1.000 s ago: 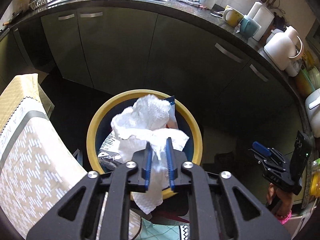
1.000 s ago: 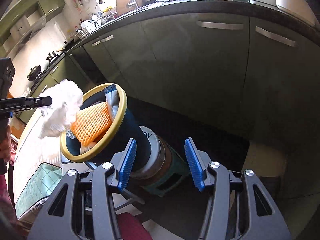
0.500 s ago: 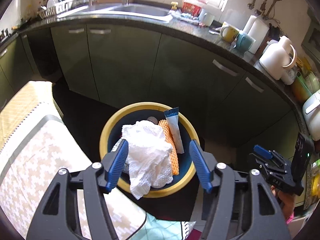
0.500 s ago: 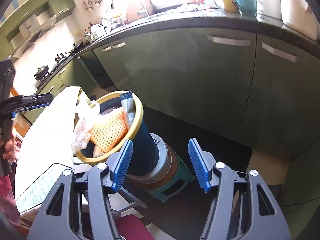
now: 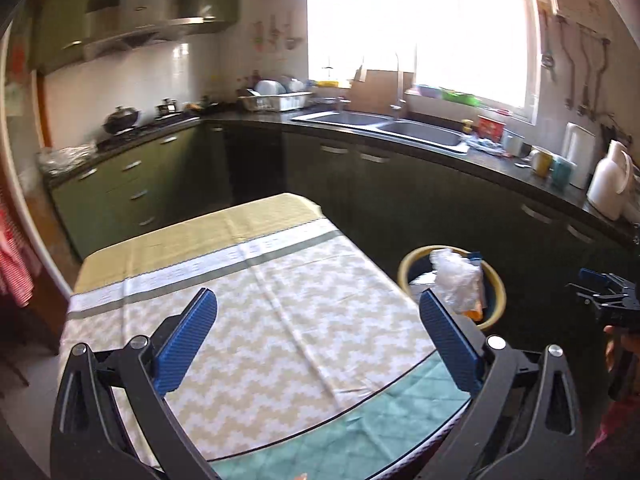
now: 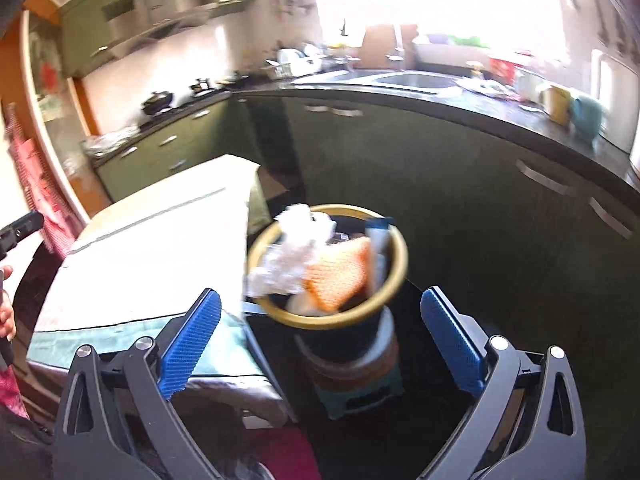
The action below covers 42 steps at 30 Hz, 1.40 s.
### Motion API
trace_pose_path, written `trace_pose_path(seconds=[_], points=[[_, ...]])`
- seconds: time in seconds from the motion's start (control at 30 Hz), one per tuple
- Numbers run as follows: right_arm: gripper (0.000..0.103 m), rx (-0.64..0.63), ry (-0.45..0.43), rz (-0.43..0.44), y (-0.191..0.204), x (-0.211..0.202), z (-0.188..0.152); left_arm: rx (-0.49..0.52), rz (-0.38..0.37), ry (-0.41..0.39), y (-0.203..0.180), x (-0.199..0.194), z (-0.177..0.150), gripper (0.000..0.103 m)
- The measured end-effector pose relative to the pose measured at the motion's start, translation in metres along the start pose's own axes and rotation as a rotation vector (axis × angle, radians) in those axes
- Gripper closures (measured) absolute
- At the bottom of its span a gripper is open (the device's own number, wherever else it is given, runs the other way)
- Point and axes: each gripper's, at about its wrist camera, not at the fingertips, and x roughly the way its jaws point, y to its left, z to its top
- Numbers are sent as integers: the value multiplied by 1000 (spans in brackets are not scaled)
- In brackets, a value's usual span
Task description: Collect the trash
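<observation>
A green-cabinet kitchen with a dark counter rings the cloth-covered tabletop. Beside it, the yellow-rimmed bin stands upright, mouth up, holding crumpled white paper, an orange net and a blue-tipped tube standing on end. Both left tongs and right tongs are opening wide, empty.

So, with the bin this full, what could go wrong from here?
1. The white crumpled paper sits on top of the heap and hangs over the yellow rim of the bin; it may slide off to the floor.
2. The bin seems to stand on stacked things on a small green stool, close to the table edge; a bump could tip it.
3. Both tools, left and right, are opening and hold nothing, so nothing steadies the bin.
</observation>
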Motion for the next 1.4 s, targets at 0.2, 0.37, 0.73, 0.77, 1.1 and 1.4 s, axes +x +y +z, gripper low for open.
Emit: trace_pose_path(seconds=[0.2, 0.37, 0.73, 0.77, 1.1, 1.4], points=[[4, -69, -66, 97, 65, -8, -2, -96, 190, -39, 62, -64, -42, 6], [4, -131, -150, 103, 108, -27, -7, -129, 277, -81, 83, -102, -61, 6], [4, -222, -241, 96, 151, -74, -19, -193, 308, -117, 101, -144, -83, 6], [4, -222, -249, 95, 150, -77, -19, -197, 314, -117, 103, -147, -85, 6], [4, -271, -279, 97, 162, -96, -23, -227, 340, -128, 108, -164, -95, 6], [4, -286, -283, 120, 164, -101, -23, -222, 346, -139, 103, -175, -97, 6]])
